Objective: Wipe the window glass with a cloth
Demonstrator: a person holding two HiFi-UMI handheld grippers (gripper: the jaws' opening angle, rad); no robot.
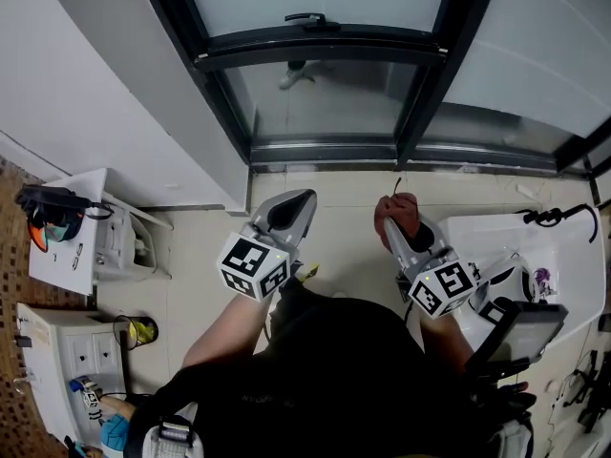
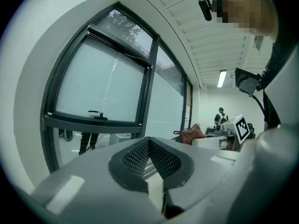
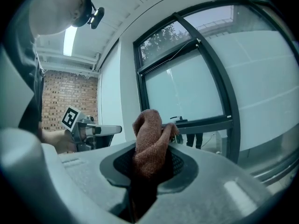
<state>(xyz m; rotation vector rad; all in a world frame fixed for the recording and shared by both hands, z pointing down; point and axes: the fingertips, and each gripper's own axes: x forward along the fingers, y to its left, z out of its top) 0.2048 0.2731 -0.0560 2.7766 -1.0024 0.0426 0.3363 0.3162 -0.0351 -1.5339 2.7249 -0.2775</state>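
Cloth (image 3: 149, 143) first: the right gripper (image 3: 149, 166) has its 2 jaws clamped on a bunched reddish-brown rag, and a soft knob of it pokes out past the tips. Left gripper (image 2: 150, 158) is pinched together with nothing in it. Both hang low in front of the person, short of the window glass (image 1: 325, 98) and not touching it.

That rag looks light, limp and a bit fuzzy, so it should fold and drag rather than slide. The hold down in the bulk seems sound, though only the protruding knob would meet the pane, and hard plastic tips sit close behind it. Glass is rigid and smooth, and fragile enough to want a soft press.

Out at the edges, a dark frame (image 1: 315, 53) crosses the pane, and a handle (image 1: 305, 17) stands proud above that bar, a likely snag on sideways strokes. A post (image 1: 420, 93) divides this pane from the next. Room looks open between the grippers and the sill (image 1: 325, 151); a white table (image 1: 573, 265) crowds the right elbow.
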